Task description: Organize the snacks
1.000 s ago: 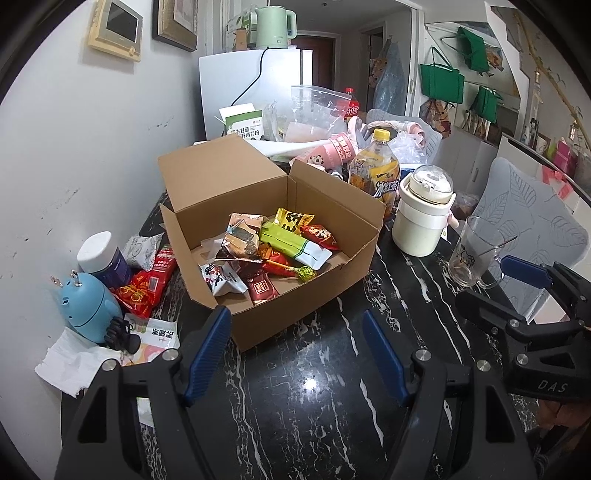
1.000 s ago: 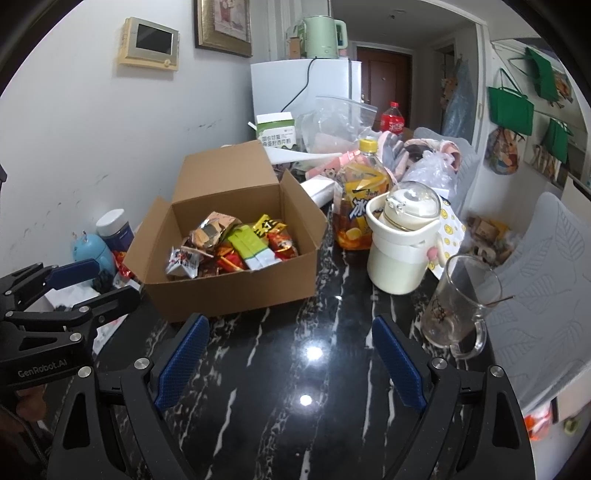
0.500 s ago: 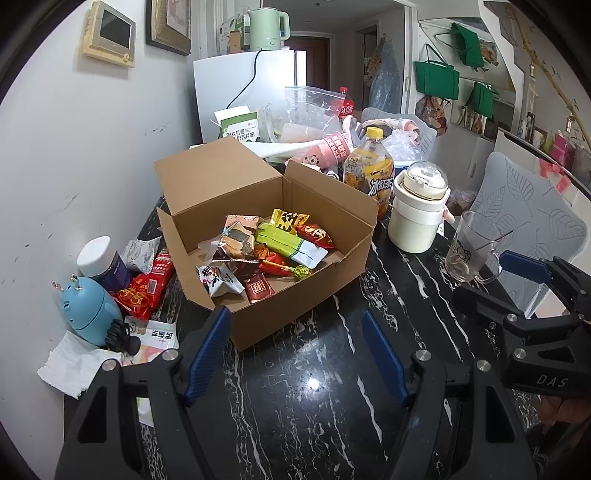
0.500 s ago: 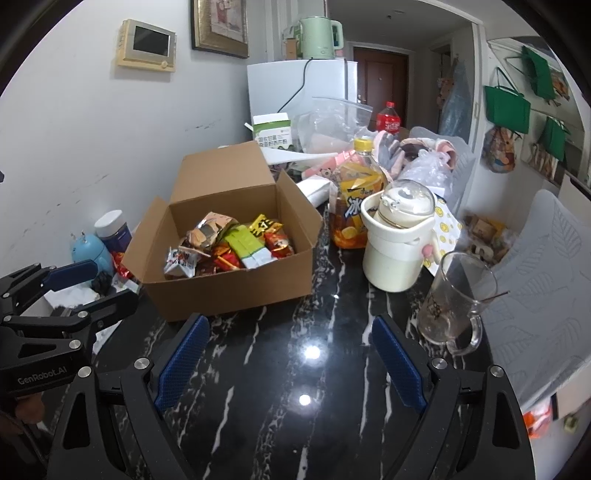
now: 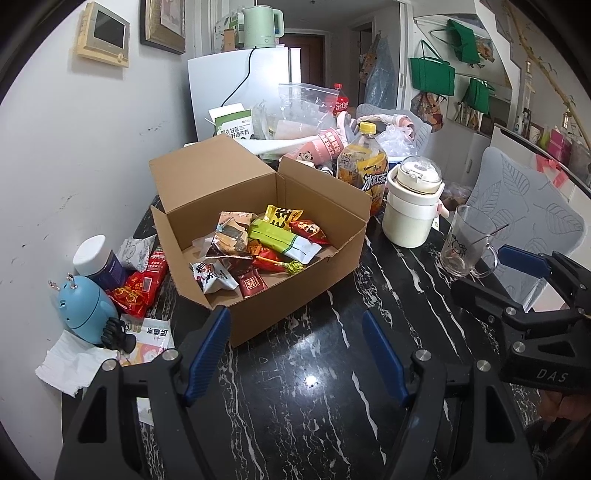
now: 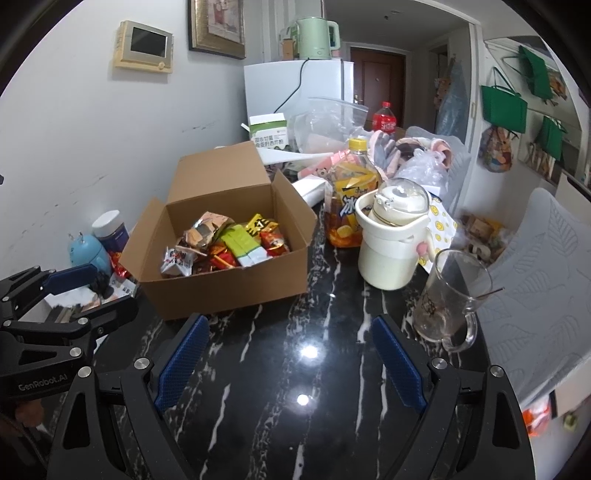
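Left tongs wide apart, empty, above black table; right tongs likewise, near snack box.

Both wrist cameras look obliquely down across the black marble table from near its front edge. The left sits left of the right, and both frame the open cardboard box.

A lived-in home: a small fridge with a kettle on top, a framed picture, hanging tote bags, and a cluttered marble counter.
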Demonstrator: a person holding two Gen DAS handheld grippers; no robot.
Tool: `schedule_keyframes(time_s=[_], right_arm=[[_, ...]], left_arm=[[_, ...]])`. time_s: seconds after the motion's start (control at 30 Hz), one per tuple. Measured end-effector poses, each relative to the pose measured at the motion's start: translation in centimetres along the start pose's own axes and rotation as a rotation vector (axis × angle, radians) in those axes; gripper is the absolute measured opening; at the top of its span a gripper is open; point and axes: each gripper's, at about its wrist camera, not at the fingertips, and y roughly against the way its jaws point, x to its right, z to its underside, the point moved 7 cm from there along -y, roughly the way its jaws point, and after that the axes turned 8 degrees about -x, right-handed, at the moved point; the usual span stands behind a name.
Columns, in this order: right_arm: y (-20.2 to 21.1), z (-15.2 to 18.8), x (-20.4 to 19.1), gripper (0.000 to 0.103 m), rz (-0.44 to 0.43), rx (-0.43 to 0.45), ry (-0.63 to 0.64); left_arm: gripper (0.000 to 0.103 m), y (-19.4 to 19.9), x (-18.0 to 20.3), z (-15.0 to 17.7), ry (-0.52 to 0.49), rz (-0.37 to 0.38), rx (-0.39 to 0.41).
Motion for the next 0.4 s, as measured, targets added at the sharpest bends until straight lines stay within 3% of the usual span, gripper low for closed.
schedule_keyframes(time_s=[0.4], right_arm=[[-0.32, 0.54, -0.07, 0.091, -0.001, -0.012, -0.001]], left_arm=[[0.073, -0.55, -0.09, 0.38, 0.014, 0.011, -0.016]])
